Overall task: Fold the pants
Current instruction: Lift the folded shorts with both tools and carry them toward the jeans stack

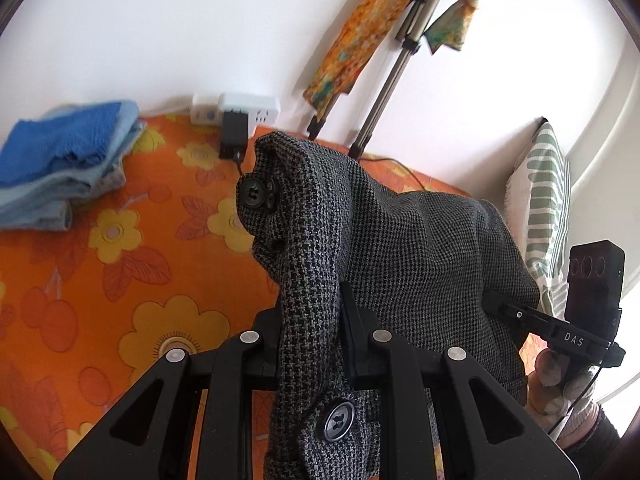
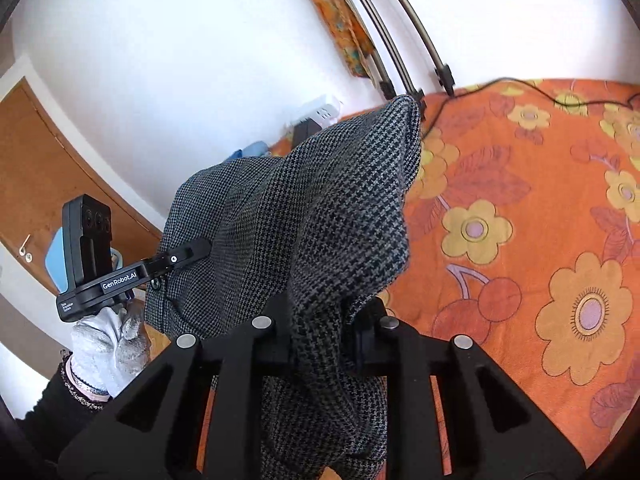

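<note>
The pants (image 1: pixel 400 240) are grey houndstooth with dark buttons, held up above the orange flowered bed (image 1: pixel 120 280). My left gripper (image 1: pixel 310 332) is shut on the buttoned waistband edge, which bunches between its fingers. My right gripper (image 2: pixel 320 328) is shut on another bunched edge of the pants (image 2: pixel 312 208). Each gripper shows in the other's view: the right one (image 1: pixel 492 302) at the far right, the left one (image 2: pixel 200 250) at the left, both biting into the cloth. The rest of the pants hangs below, hidden.
Folded blue towels (image 1: pixel 60 168) lie at the bed's far left. A white power strip with a black plug (image 1: pixel 234 120) sits by the wall. Tripod legs (image 1: pixel 384 88) with orange cloth stand behind. A green striped pillow (image 1: pixel 544 200) is at right. A wooden door (image 2: pixel 44 184) is at left.
</note>
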`<state>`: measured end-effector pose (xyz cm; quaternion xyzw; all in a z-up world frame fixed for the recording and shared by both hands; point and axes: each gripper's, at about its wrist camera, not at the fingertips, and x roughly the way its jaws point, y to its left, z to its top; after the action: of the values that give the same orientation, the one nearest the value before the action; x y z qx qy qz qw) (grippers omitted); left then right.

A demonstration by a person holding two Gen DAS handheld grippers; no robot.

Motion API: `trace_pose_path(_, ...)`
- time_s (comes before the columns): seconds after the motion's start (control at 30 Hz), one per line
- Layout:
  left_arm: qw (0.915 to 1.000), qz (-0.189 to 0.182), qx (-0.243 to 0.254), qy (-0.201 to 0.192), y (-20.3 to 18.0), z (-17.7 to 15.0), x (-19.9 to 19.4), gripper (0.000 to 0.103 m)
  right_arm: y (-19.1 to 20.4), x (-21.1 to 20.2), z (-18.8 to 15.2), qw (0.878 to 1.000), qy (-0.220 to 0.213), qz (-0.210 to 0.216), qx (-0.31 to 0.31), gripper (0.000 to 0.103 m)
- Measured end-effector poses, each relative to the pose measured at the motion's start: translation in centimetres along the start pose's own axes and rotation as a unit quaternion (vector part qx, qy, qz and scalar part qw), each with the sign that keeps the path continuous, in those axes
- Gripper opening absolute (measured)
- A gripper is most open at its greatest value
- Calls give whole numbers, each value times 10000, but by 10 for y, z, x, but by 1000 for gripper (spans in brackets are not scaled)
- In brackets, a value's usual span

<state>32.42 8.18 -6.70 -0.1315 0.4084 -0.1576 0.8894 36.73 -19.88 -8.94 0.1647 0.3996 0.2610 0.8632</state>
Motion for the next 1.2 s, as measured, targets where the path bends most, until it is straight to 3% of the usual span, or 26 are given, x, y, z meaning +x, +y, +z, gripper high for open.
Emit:
trace_pose_path(0.3,9973,249,419,-547,-25,-3,-52,19,40,-35,0,9983,-323,49,-482,19)
trace_pose_path(0.6,9923,393,631,-992,-26,-9,-91,19,70,-40,1,9964,-404,109,-739,19)
trace_pose_path(0.9,9918,400,212,-1198,25,-1,-114,19,118,-15,23,9939,-316,253,-1030,19)
trace_pose_path(1.2,9862,692,-28,-1502,88,40,-144,19,182,37,69,9897,-326,580,-1266,19)
